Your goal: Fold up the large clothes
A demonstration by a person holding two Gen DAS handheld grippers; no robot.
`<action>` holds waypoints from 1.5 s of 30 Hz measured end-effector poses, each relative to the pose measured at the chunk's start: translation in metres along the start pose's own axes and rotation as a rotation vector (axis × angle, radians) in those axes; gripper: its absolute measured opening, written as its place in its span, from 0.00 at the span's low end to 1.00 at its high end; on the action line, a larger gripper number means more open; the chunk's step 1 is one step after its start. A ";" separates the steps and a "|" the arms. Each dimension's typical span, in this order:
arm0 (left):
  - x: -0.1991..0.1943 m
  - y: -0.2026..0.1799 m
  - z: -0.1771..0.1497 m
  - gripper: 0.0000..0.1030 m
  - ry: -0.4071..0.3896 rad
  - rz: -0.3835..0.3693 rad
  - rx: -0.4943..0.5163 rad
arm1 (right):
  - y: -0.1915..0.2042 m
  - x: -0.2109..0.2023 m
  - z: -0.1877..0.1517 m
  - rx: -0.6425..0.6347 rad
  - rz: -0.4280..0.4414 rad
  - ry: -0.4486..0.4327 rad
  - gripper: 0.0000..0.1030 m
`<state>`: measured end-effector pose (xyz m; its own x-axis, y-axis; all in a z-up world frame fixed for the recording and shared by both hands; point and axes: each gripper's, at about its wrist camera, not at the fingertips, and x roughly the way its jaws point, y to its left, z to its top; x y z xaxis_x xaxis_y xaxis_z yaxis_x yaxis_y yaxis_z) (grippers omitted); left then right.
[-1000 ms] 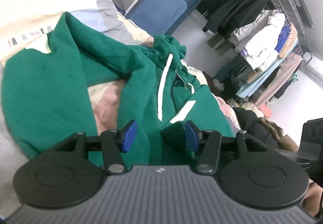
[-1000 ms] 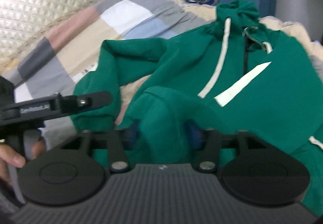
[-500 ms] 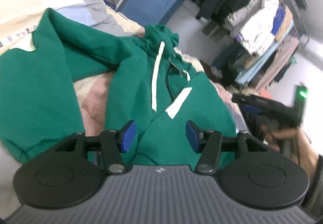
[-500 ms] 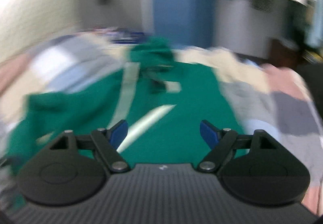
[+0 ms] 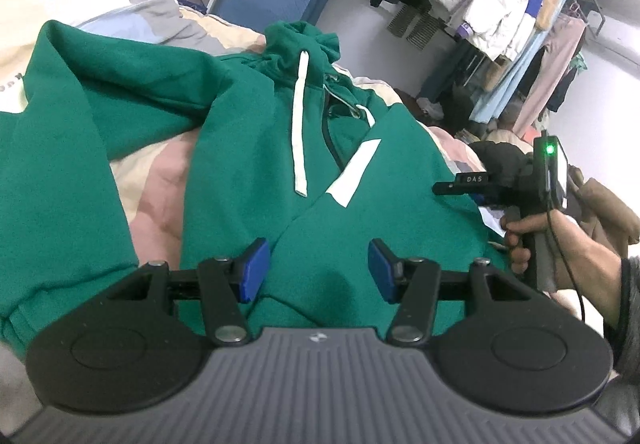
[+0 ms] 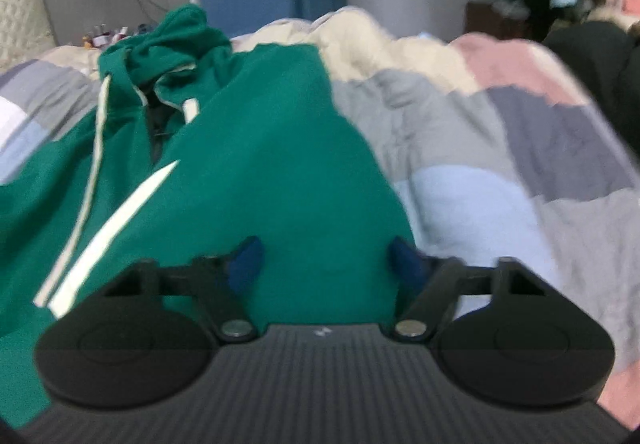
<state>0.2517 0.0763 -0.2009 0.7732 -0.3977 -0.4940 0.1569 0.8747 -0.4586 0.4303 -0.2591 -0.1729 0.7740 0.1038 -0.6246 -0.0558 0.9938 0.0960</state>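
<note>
A green hoodie [image 5: 256, 132] lay spread on a patchwork quilt [image 6: 500, 164]. The left gripper [image 5: 318, 268] stood partly open above a fold of it, gripping nothing. The right gripper [image 6: 326, 258] was closing with the hoodie's edge between its blurred fingers, not yet pinched.

Bare quilt [image 6: 500, 164] right of hoodie [image 6: 260, 164] (crowded clothes rack [image 5: 520, 16] beyond)

Both wrist cams, close over hoodie [image 5: 248, 148]
</note>
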 end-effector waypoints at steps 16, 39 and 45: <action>0.024 -0.019 -0.013 0.57 0.050 -0.040 0.093 | -0.043 0.006 0.011 0.105 -0.154 -0.118 0.13; -0.025 0.008 0.011 0.58 -0.089 0.196 -0.052 | 0.043 -0.098 -0.009 -0.050 0.072 -0.216 0.68; -0.052 0.054 0.021 0.58 -0.107 0.335 -0.253 | 0.116 -0.110 -0.021 -0.168 0.236 -0.173 0.68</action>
<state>0.2327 0.1503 -0.1842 0.8174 -0.0607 -0.5729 -0.2588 0.8497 -0.4593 0.3252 -0.1548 -0.1095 0.8224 0.3376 -0.4578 -0.3381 0.9374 0.0839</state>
